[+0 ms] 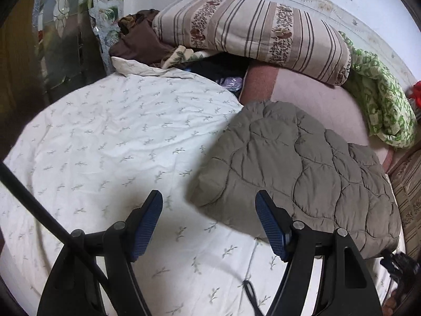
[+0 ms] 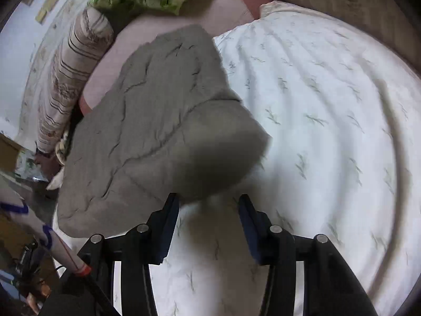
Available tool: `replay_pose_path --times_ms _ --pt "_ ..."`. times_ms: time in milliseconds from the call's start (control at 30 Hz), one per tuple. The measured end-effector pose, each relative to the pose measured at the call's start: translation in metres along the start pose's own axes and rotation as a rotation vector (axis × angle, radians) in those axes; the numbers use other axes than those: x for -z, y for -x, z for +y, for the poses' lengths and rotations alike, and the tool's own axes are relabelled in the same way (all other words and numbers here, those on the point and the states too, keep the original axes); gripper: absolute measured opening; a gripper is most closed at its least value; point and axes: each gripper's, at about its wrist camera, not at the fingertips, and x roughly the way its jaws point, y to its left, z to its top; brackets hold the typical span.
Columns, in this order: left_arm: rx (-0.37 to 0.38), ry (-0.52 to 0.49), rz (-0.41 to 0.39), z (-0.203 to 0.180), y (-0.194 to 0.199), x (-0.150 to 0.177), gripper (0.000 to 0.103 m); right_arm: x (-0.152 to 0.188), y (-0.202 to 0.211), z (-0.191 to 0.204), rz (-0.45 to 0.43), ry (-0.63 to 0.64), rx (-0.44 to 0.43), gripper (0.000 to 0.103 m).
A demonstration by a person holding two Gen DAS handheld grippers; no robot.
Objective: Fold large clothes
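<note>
White leaf-print bedsheet (image 1: 105, 137) carries a folded grey quilted padded garment (image 1: 297, 173) below the striped pillow (image 1: 252, 34); left gripper (image 1: 209, 223) and right gripper (image 2: 209, 223) both gape empty beside it, fold looks finished, next likely tidy or set aside.

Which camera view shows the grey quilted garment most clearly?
The left wrist view: the grey quilted garment lies there sharp, stitching visible, folded on the white sheet. The right wrist view shows the same garment blurred by motion, its near corner smeared.
</note>
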Motion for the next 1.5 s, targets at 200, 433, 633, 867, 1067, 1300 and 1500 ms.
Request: replay_pose_path --times_ms 200,433,633,867,1067,1300,1500 --pt "0.018 -0.057 0.02 -0.013 -0.031 -0.005 0.072 -0.022 -0.026 -0.016 -0.072 -0.049 0.101 0.056" --pt "0.002 -0.091 0.113 -0.017 -0.085 -0.01 0.073 -0.013 -0.01 0.002 -0.152 0.002 0.236 0.065" --pt "-0.021 -0.063 0.092 -0.013 -0.081 -0.009 0.078 -0.009 0.002 0.014 -0.245 0.113 0.362 0.071" --pt "-0.171 -0.086 -0.175 -0.016 0.01 -0.002 0.078 0.0 0.033 0.021 -0.394 0.121 0.481 0.074" --pt "-0.221 -0.053 -0.345 -0.011 0.12 0.012 0.08 0.027 0.079 0.032 -0.48 0.064 0.479 0.076" --pt "-0.429 -0.031 -0.704 0.024 0.266 0.056 0.099 0.109 0.131 0.061 -0.513 0.151 0.363 0.083" --pt "-0.53 0.033 -0.891 0.037 0.353 0.077 0.103 0.175 0.153 0.079 -0.469 0.28 0.33 0.083"
